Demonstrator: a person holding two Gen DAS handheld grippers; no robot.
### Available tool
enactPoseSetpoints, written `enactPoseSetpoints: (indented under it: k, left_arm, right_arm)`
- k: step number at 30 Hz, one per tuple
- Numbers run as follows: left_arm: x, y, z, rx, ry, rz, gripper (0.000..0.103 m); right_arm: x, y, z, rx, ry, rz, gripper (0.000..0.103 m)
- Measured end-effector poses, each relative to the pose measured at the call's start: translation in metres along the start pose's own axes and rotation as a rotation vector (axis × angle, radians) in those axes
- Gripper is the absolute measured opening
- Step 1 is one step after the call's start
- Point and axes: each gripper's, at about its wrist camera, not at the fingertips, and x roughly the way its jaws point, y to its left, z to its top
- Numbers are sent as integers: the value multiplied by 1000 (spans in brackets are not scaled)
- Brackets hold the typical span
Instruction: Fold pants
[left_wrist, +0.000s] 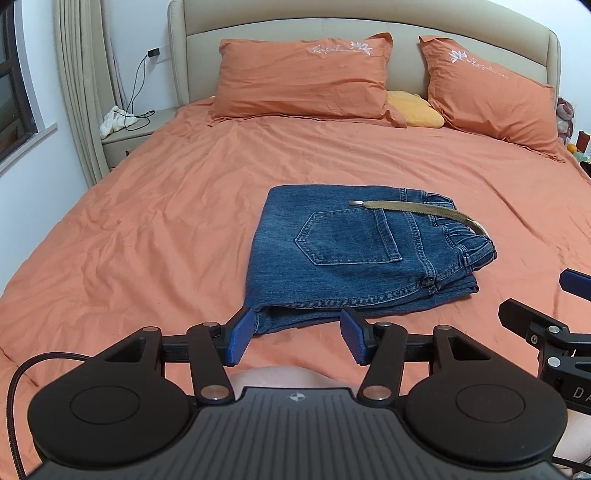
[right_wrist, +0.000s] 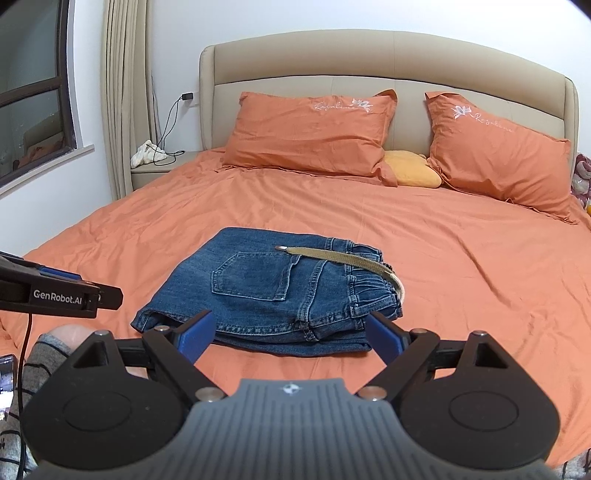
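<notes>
The blue denim pants (left_wrist: 354, 254) lie folded in a compact stack on the orange bedsheet, back pocket up, with a tan belt (left_wrist: 417, 208) across the waistband. They also show in the right wrist view (right_wrist: 273, 291), belt (right_wrist: 340, 258) on top. My left gripper (left_wrist: 297, 338) is open and empty, just short of the stack's near left corner. My right gripper (right_wrist: 290, 339) is open and empty, just in front of the stack's near edge. Each gripper appears at the edge of the other's view.
The bed (left_wrist: 147, 221) is covered in an orange sheet. Two orange pillows (left_wrist: 303, 77) and a small yellow cushion (left_wrist: 413, 109) rest against the beige headboard. A nightstand (left_wrist: 129, 136) with a white cloth and cable stands at the far left, by curtains and a window.
</notes>
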Motion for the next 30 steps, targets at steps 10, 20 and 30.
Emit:
enactPoseSetpoints:
  k: [10,20,30]
  left_arm:
    - [-1,-3,0,7,0,2,63]
    - [-4,-7,3,19,-3,0,63]
    - [-6,-10,2,25,-8,-6,64]
  right_arm:
    - [-3,-2,1,5,-4,-5,85]
    - [-7,-3,2,2,-9,-10,86]
    - [-7,-3,2,8,3,-14,87]
